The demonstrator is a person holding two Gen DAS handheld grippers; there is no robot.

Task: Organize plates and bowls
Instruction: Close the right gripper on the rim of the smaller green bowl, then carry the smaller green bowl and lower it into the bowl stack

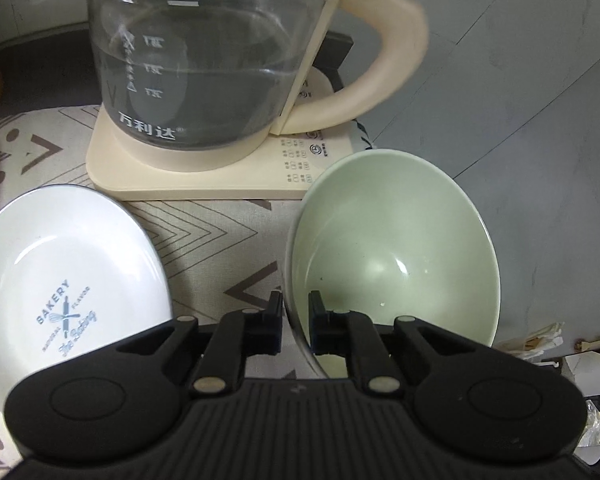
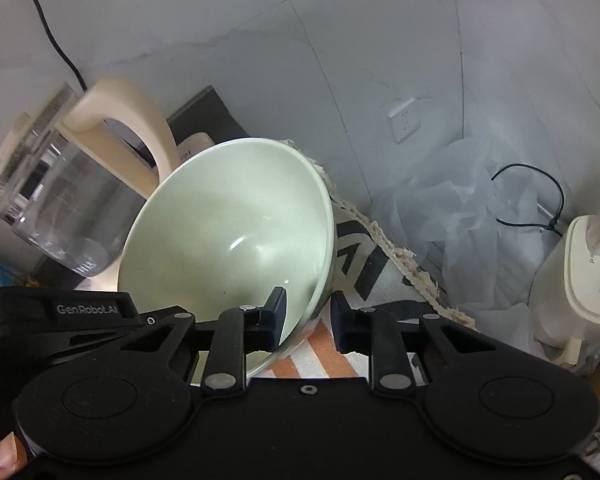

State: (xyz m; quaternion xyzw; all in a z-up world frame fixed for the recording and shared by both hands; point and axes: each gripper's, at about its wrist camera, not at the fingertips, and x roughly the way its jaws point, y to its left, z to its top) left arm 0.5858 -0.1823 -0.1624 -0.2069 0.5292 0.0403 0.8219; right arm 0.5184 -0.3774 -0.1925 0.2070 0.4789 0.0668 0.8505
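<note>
A pale green bowl [image 1: 396,248] stands on the patterned tablecloth [image 1: 212,240], right of a white plate [image 1: 68,264] printed with "BAKERY". My left gripper [image 1: 296,314] is shut on the bowl's near-left rim, one finger inside and one outside. In the right wrist view the same green bowl [image 2: 228,232] fills the centre. My right gripper [image 2: 309,314] is shut on its near-right rim, the left finger inside the bowl and the right finger against the outer wall. The left gripper's black body [image 2: 60,320] shows at the left edge, its fingertips hidden.
A glass kettle [image 1: 204,72] with a cream handle sits on its cream base [image 1: 204,180] just behind the bowl and plate. The table's fringed edge [image 2: 384,240] runs right of the bowl. Beyond it are sheer fabric [image 2: 460,208], a cable and a cream appliance [image 2: 580,280] on the floor.
</note>
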